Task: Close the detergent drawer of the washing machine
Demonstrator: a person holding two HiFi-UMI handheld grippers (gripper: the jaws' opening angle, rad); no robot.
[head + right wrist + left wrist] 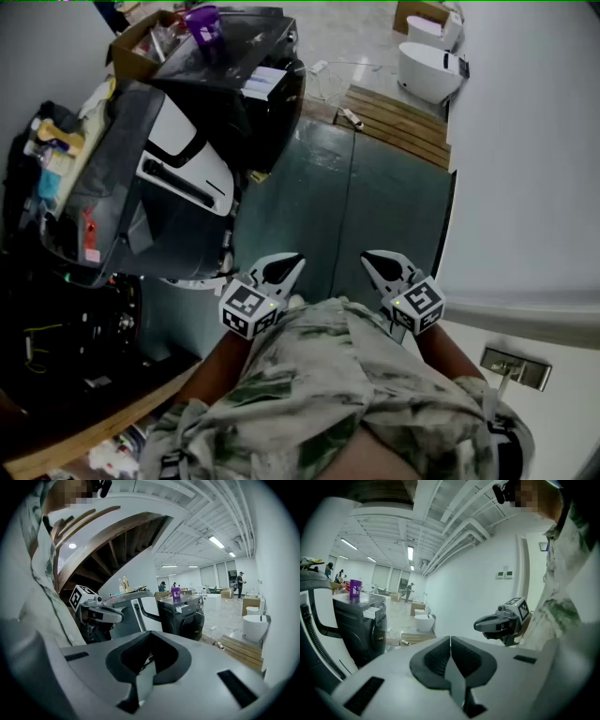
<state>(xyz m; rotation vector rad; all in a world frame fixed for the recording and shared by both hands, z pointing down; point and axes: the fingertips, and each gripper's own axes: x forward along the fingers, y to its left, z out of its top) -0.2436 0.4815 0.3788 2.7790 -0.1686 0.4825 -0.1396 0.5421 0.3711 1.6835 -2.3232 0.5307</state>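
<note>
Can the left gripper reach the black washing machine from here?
Probably not: the left gripper is held near the person's body, and the washing machine stands well away. The floor between looks open.

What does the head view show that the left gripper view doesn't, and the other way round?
Head view only: the left gripper from outside and a cardboard box. Left gripper view only: its own jaws pressed together with nothing between, ceiling lights and a distant person. Both: the right gripper, the black washing machine, the purple cup on it, the white tub and wooden pallet.
</note>
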